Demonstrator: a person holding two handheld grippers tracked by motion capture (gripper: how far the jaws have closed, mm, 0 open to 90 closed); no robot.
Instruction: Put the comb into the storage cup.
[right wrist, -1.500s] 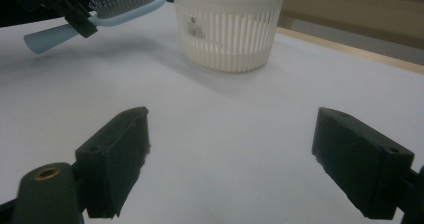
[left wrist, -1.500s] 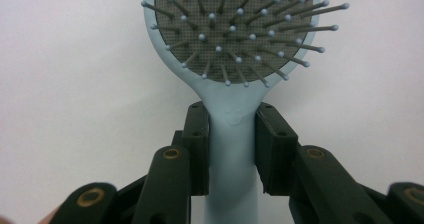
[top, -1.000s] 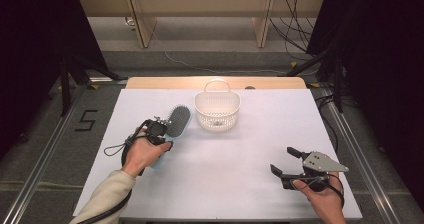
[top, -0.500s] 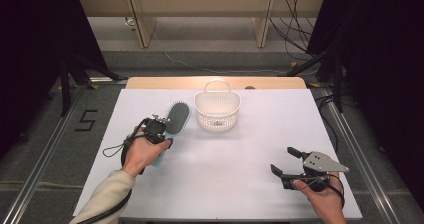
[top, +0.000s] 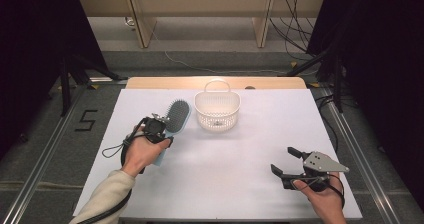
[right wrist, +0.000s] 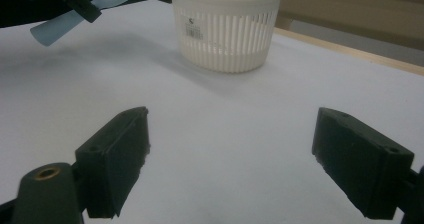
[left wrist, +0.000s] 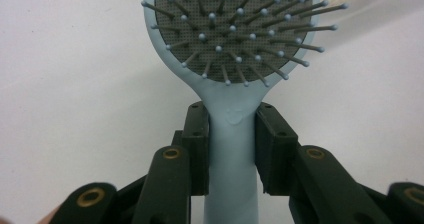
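Note:
A light blue hairbrush (top: 176, 115) with a grey bristle pad is held by its handle in my left gripper (top: 157, 129), left of the table's middle. In the left gripper view the two pads press on the handle's neck, my left gripper (left wrist: 233, 121) shut on the hairbrush (left wrist: 225, 34), bristles facing the camera. A white slatted basket (top: 217, 109) with a handle stands just right of the brush head. My right gripper (top: 287, 165) rests near the front right, jaws wide apart. In the right gripper view my right gripper (right wrist: 230, 149) holds nothing, with the basket (right wrist: 225, 29) ahead.
The white table top (top: 225, 179) has free room between the two hands. A wooden strip (top: 150, 82) runs along its far edge. Metal rails and dark stands flank the table, and cables lie on the floor behind.
The brush head has turned slightly in the left gripper's hold. Both hands have stayed where they were.

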